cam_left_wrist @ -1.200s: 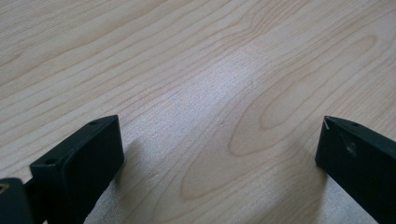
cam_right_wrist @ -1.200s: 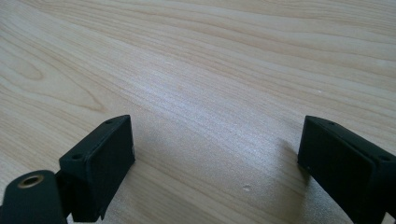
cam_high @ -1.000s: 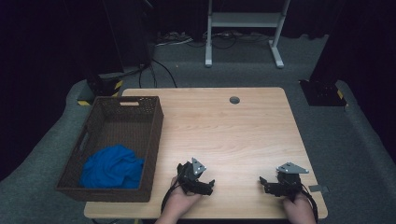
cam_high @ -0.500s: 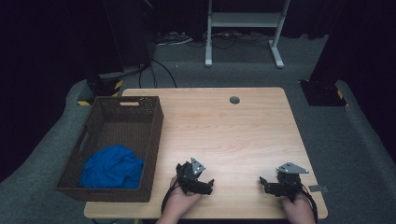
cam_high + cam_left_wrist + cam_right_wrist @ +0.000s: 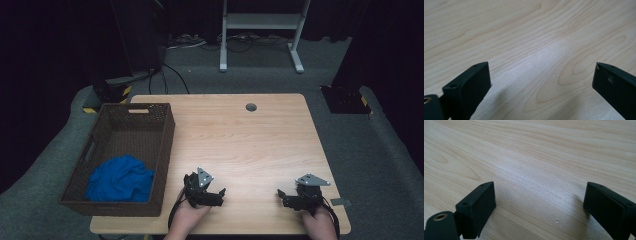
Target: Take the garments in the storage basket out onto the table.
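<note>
Gaping black jaws; grained wooden table [image 5: 240, 140]

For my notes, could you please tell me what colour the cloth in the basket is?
Bright blue; the cloth shows best in the high view.

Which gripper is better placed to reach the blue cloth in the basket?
Left, probably. The left gripper rests open on the table right beside the basket holding the blue cloth. The right gripper, also open and empty, sits near the table's far side.
</note>
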`<action>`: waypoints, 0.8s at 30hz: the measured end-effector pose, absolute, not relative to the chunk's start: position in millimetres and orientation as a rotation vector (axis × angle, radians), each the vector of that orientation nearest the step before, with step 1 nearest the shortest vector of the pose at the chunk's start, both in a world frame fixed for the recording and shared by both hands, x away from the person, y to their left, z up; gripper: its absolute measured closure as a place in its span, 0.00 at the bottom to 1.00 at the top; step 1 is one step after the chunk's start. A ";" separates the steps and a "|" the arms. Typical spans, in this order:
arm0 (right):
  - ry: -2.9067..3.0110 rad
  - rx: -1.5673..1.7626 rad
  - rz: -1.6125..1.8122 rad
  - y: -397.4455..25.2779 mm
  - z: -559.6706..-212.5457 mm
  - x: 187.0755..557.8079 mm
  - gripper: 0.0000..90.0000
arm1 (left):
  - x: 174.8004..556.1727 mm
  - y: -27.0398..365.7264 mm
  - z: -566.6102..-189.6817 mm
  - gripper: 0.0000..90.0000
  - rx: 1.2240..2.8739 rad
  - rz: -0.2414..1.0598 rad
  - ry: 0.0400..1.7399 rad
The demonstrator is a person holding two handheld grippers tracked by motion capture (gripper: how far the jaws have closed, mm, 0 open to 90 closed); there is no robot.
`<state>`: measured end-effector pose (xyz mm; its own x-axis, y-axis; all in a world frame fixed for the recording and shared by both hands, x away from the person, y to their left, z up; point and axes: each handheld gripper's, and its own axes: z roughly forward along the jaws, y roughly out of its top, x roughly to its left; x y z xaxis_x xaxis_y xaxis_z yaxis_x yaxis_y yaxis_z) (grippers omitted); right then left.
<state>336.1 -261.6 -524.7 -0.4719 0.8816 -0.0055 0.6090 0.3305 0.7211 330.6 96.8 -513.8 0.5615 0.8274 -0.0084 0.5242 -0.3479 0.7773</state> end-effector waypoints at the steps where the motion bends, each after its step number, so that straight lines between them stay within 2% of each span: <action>1: 2.204 1.316 0.934 -261.6 -524.7 336.1 0.12 | 330.6 96.8 -513.8 0.04 2.032 0.506 1.082; 24: 2.204 1.316 0.935 -261.6 -524.7 336.1 0.12 | 317.6 101.8 -486.6 0.04 1.961 0.586 0.939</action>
<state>336.1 -261.6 -524.7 -0.4723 0.8814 -0.0054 0.6088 0.3307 0.7211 317.6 101.8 -486.6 0.6062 0.7940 0.0456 0.3893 -0.3462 0.8536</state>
